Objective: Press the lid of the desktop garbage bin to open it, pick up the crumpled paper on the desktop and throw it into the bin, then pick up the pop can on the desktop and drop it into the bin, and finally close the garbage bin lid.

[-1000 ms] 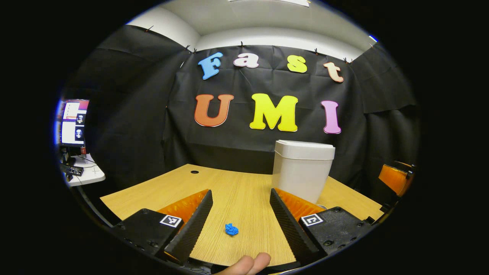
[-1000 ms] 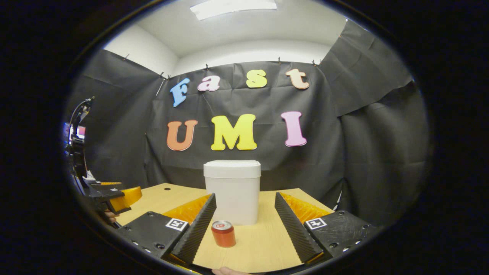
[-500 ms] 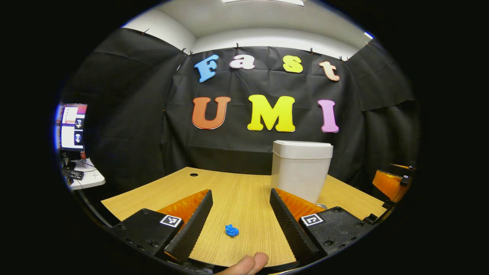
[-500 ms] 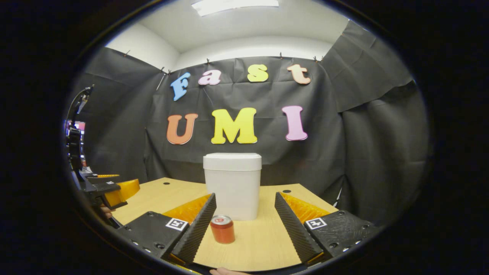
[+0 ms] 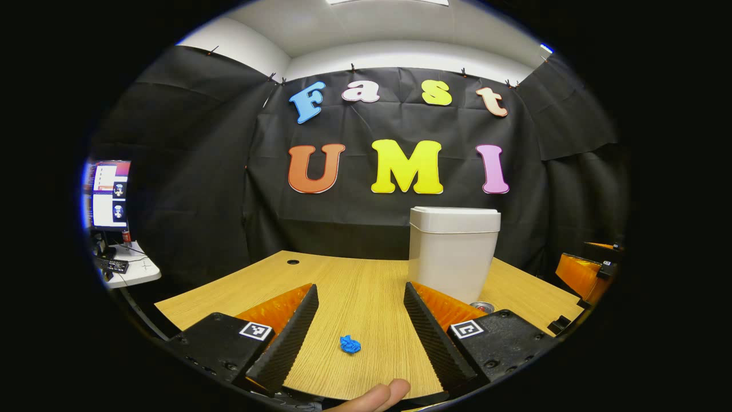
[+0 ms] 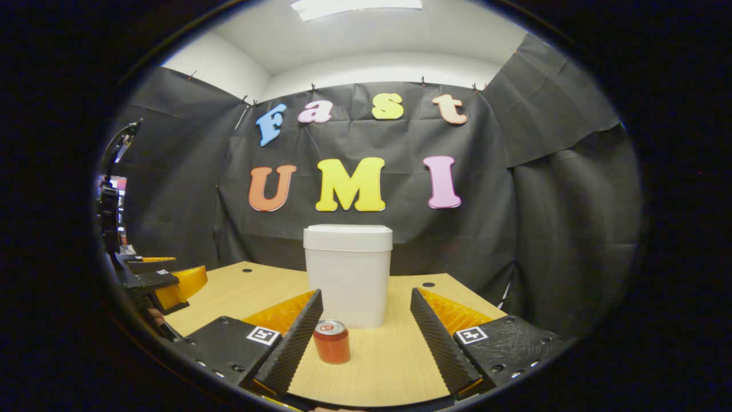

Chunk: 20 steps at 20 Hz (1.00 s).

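A white bin (image 5: pixel 453 252) with its lid down stands at the back of the wooden desk (image 5: pixel 354 292); the right gripper view has the bin (image 6: pixel 347 274) straight ahead. A small blue crumpled paper (image 5: pixel 349 344) lies on the desk between the fingers of my left gripper (image 5: pixel 360 326), which is open and holds nothing. A red pop can (image 6: pixel 331 341) stands upright in front of the bin, just inside the left finger of my open right gripper (image 6: pixel 366 337). The can's top (image 5: pixel 482 307) peeks out beside the bin in the left gripper view.
The other gripper (image 6: pixel 166 283) shows at the left edge of the right gripper view, and the right one (image 5: pixel 583 272) at the right edge of the left gripper view. A side table with a monitor (image 5: pixel 108 194) stands far left. A fingertip (image 5: pixel 380 396) shows at the bottom.
Both views have shifted slightly: the bin sits a little higher in each, and the can's top has come into sight in the left gripper view. Both grippers stay open.
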### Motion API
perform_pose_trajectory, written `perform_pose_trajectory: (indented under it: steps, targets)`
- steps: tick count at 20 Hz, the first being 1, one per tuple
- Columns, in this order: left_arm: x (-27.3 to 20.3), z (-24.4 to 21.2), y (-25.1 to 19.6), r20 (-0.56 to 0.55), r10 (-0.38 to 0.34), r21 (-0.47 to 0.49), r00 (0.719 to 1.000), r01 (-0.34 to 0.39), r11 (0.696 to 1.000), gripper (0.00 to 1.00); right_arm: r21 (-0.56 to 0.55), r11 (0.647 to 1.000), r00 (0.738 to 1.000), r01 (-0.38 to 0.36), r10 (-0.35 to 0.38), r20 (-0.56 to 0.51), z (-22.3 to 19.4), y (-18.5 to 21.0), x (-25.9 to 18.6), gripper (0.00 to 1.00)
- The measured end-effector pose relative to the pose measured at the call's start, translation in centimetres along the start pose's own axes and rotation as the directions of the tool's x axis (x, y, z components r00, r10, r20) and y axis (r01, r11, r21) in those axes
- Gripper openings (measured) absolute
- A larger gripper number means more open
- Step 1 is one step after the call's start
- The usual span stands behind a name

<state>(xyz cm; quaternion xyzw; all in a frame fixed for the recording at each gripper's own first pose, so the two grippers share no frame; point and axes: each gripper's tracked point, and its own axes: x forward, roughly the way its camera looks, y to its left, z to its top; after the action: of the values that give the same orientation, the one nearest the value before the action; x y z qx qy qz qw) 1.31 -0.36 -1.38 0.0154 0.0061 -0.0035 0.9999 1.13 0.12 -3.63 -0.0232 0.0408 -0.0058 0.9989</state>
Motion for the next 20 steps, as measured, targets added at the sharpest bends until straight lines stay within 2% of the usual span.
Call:
perform_pose_trajectory:
  steps: [2,3,4,5,6,9,11,13,15,20]
  targets:
    - [0.1,-0.3,0.1,-0.007,0.005,-0.007,1.0,-0.005,1.0,0.97,0.014,1.0,1.0,-0.01,0.01,-0.012,0.0,0.3,0.4,0.95]
    - [0.2,-0.3,0.2,-0.009,0.006,-0.01,1.0,-0.006,1.0,0.97,0.014,1.0,1.0,-0.012,0.012,-0.009,0.2,0.3,0.7,0.85]
    - [0.2,-0.3,0.2,-0.011,0.008,-0.011,1.0,-0.008,1.0,0.97,0.007,1.0,1.0,-0.005,0.005,-0.004,0.5,0.2,1.1,0.81]
    - [0.3,-0.3,0.2,-0.013,0.014,-0.007,1.0,-0.014,1.0,0.97,-0.001,1.0,1.0,-0.001,0.001,0.003,0.9,0.2,1.3,0.7]
    - [0.4,-0.3,0.5,-0.016,0.025,0.003,1.0,-0.025,1.0,0.97,-0.008,1.0,1.0,0.007,-0.007,0.011,1.1,0.3,1.8,0.65]
    - [0.7,-0.7,0.6,-0.02,0.034,0.02,0.999,-0.034,0.999,0.97,-0.011,1.0,0.999,0.024,-0.023,0.023,2.1,0.5,3.1,0.25]
    - [0.7,-0.7,0.8,-0.021,0.034,0.015,0.999,-0.033,0.999,0.97,-0.001,0.999,0.998,0.055,-0.055,0.018,2.8,0.4,4.1,0.02]
    - [0.6,-0.8,0.8,-0.024,0.031,0.008,0.999,-0.031,0.999,0.97,-0.023,0.999,0.997,0.049,-0.047,0.068,4.5,1.1,5.1,0.0]
    - [0.7,-0.7,0.6,-0.023,0.029,0.016,0.999,-0.029,0.999,0.97,-0.041,0.996,0.989,0.078,-0.072,0.126,6.9,1.1,6.5,0.0]
    - [0.9,-1.1,0.5,-0.034,0.022,0.027,0.999,-0.021,0.999,0.97,0.056,0.991,0.988,0.124,-0.128,0.087,10.2,-0.3,12.7,0.0]
